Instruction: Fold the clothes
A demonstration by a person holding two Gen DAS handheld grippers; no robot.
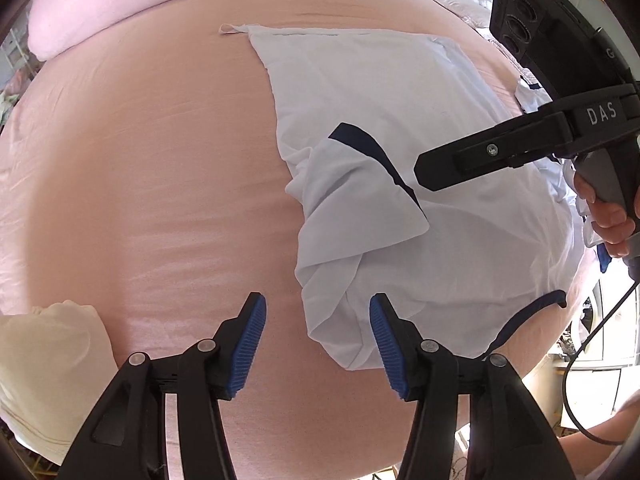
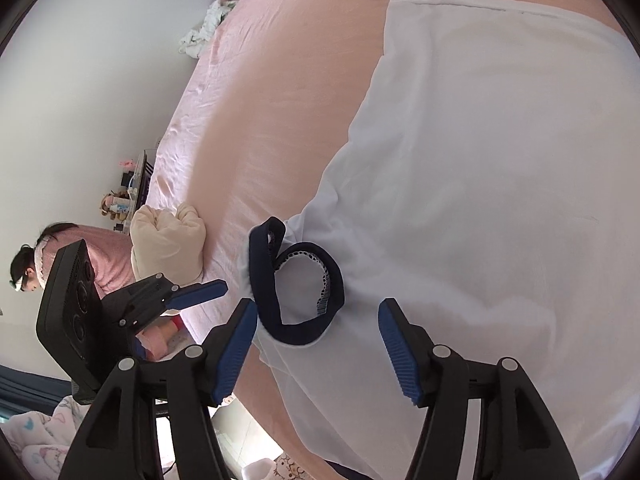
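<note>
Left wrist view: the left gripper (image 1: 317, 344) pointed down at the pink sheet (image 1: 140, 160) with its jaws spread and nothing pinched; the white shirt (image 1: 360, 92) lay flat ahead and to the right, its near fold just inside the right blue pad (image 1: 386, 346) but not squeezed; a navy-trimmed sleeve (image 1: 360, 196) was flopped over the shirt a bit further ahead; the right gripper (image 1: 472, 160) hovered over the shirt up on the right, a hand (image 1: 608, 216) on its grip; a cream bundle (image 1: 48, 368) sat off to the left.

Right wrist view: the right gripper (image 2: 318, 346) was spread too, holding nothing; the navy collar (image 2: 298, 288) lay curled right between and just ahead of its fingertips; the shirt stretched ahead and to the right; the left gripper (image 2: 192, 294) sat to the left, near the cream bundle.
</note>
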